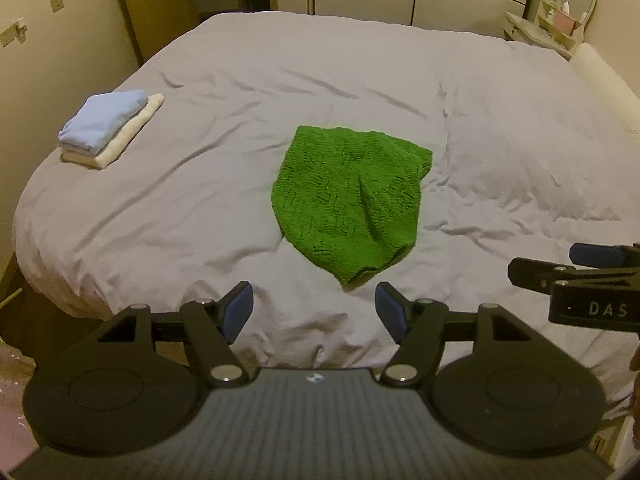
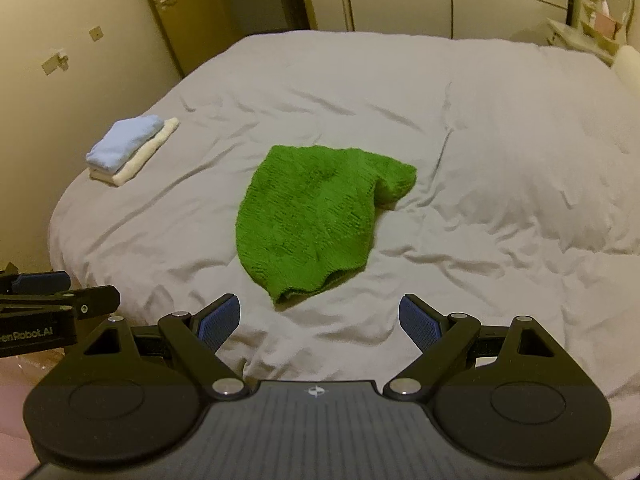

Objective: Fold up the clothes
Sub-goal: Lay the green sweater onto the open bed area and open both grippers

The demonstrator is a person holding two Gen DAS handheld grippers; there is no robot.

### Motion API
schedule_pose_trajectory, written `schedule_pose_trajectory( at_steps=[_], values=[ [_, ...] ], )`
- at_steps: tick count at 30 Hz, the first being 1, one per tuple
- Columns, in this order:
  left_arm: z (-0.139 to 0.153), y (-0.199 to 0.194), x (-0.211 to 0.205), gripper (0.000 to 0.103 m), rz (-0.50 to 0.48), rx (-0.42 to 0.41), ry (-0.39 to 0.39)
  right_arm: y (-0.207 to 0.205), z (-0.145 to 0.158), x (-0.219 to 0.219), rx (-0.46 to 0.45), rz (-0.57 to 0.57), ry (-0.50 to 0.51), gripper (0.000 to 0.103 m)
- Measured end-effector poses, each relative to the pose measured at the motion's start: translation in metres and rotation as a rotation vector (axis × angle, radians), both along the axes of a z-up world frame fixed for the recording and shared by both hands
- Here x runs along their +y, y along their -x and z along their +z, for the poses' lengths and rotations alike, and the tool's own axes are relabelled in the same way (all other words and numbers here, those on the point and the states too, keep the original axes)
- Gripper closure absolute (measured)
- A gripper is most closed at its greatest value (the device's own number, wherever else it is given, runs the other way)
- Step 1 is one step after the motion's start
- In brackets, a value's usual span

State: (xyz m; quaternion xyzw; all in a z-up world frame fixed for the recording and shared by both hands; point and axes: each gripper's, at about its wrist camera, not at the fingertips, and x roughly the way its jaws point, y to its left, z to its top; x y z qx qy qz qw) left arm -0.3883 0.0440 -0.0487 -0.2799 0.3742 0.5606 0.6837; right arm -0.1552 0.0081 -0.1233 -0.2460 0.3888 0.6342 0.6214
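Dim, yellowish indoor light washes both fisheye views, soft shadows pooling in the creases of the bed (image 1: 224, 184), corners vignetted black, walls and wardrobe lines bowing at the edges, and fine detail slightly soft and grainy.

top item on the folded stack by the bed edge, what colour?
Light blue, lying on a cream one. Clearest in the left wrist view.

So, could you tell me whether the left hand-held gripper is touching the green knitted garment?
Apart: the left wrist view shows bedsheet between left hand-held gripper and green knitted garment.
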Motion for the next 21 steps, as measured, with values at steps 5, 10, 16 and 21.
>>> schedule_pose_trajectory(
  at_steps=[5, 10, 16, 21],
  values=[
    [0.001, 0.003, 0.001, 0.038, 0.010, 0.003, -0.005, 0.004, 0.001, 0.003, -0.002, 0.007, -0.001, 0.014],
    [0.001, 0.008, 0.006, 0.037, 0.018, 0.004, 0.000, 0.006, 0.003, 0.005, -0.002, 0.008, 0.005, 0.014],
    [-0.002, 0.016, 0.004, 0.036, 0.034, 0.008, 0.017, 0.008, -0.001, 0.009, 0.010, 0.014, 0.032, 0.014],
    [-0.010, 0.025, 0.000, 0.036, 0.061, 0.016, 0.043, 0.013, -0.011, 0.010, 0.022, 0.030, 0.067, 0.014]
  ],
)
